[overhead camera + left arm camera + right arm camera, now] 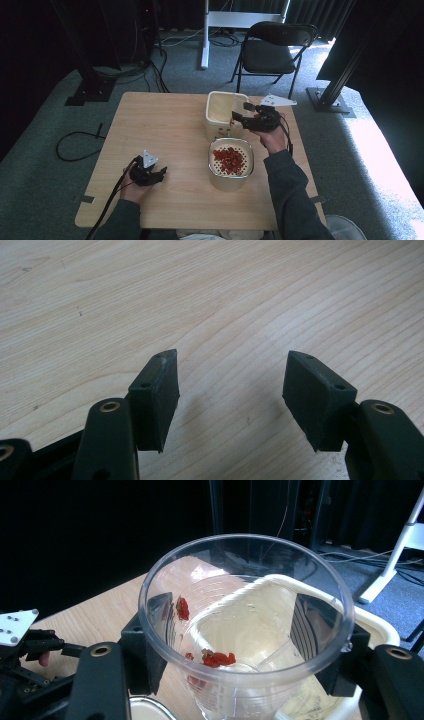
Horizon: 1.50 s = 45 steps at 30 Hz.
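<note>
You've got a light wood table (165, 135) w/ visible grain, sitting on grey carpet. On it, right of centre: a cream tub (220, 112) at the far side, and just in front of it, touching or nearly so, a cream pot (230, 181) w/ a perforated insert holding red bits (231, 158). Your left gripper (161, 174) rests low at the near-left part of the top, and you can't tell from above if it actually touches the wood; the left gripper view has bare wood just beyond the jaws.
</note>
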### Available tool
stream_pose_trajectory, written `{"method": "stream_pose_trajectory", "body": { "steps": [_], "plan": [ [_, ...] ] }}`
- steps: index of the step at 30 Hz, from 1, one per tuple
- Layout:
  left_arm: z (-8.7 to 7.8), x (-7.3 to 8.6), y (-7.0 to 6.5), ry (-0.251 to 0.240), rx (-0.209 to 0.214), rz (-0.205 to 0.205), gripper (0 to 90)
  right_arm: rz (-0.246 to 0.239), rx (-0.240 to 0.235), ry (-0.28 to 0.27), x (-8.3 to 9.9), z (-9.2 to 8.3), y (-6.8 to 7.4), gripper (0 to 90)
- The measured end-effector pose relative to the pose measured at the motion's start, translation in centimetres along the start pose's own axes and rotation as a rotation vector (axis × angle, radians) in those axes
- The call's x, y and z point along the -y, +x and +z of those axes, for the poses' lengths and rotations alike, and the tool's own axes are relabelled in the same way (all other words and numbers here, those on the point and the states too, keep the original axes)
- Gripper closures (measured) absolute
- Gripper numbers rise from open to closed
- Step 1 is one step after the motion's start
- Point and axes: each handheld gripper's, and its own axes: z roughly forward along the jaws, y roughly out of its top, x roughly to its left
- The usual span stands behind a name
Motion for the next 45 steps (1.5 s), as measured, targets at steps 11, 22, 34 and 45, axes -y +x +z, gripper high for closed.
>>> {"method": "stream_pose_trajectory", "body": {
  "steps": [11,22,34,45],
  "plan": [
    [0.0,0.0,0.0,0.002,0.001,0.003,40.2,0.018,-0.021,-0.021,-1.0,1.0,-0.6,33.6],
    [0.1,0.0,0.0,0.005,0.004,0.001,40.2,0.049,-0.037,-0.016,-1.5,2.8,-1.5,33.3],
    [0.1,0.0,-0.1,0.006,0.004,0.001,40.2,0.013,-0.02,0.023,-2.8,5.5,-1.6,32.8],
    [0.0,0.0,0.0,0.0,0.0,-0.002,40.2,0.039,-0.033,0.012,-3.4,6.9,-2.3,32.0]
  ]
}}
